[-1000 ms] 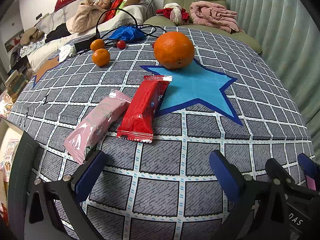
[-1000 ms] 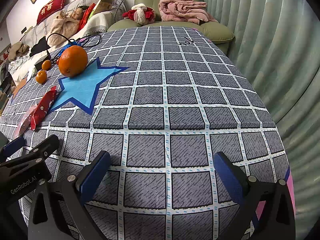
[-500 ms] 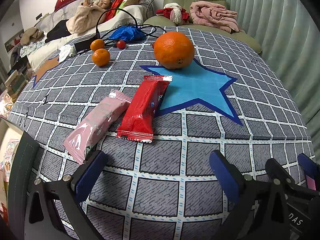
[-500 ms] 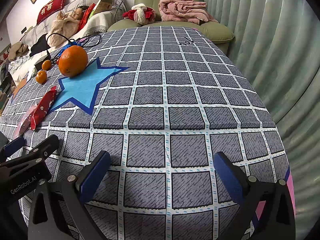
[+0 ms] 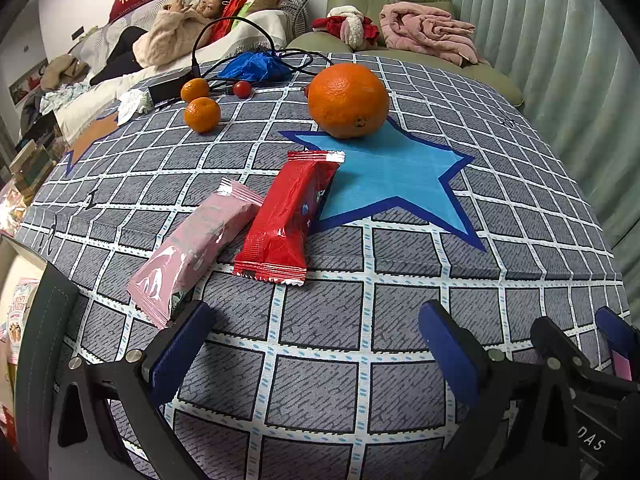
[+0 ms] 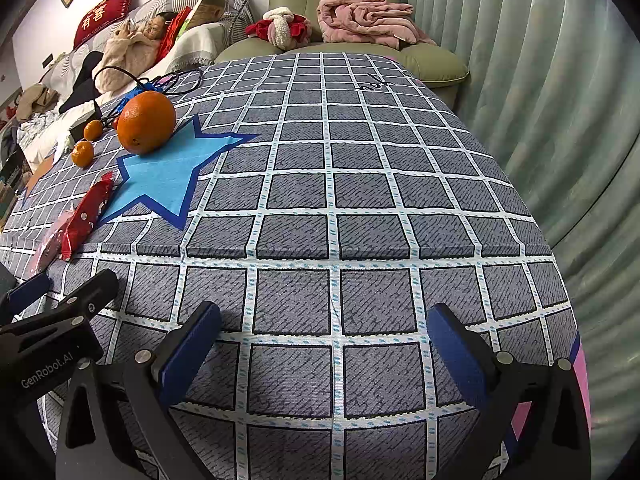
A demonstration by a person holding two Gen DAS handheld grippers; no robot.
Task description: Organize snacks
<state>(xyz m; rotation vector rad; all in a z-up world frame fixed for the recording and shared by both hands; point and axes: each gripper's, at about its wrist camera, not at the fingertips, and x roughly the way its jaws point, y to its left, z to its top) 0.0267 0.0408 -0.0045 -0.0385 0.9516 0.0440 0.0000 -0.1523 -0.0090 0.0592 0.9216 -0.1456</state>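
Observation:
A red snack packet [image 5: 290,216] lies on the checked tablecloth, its far end over an arm of the blue star [image 5: 394,176]. Beside it on the left lies a pink snack packet [image 5: 196,246]. A large orange [image 5: 348,100] sits on the star's far point. My left gripper [image 5: 316,332] is open near the table's front edge, its left finger close to the pink packet's near end. My right gripper [image 6: 324,332] is open over bare cloth further right, holding nothing. In the right wrist view the red packet [image 6: 86,214] and the orange [image 6: 146,122] appear far left.
Two small mandarins [image 5: 202,114] and a small red fruit [image 5: 242,89] lie at the back left, near black cables and a blue bag [image 5: 256,67]. A person lies on a sofa [image 5: 172,40] behind. A green armchair [image 6: 340,12] and curtains border the table [image 6: 360,168].

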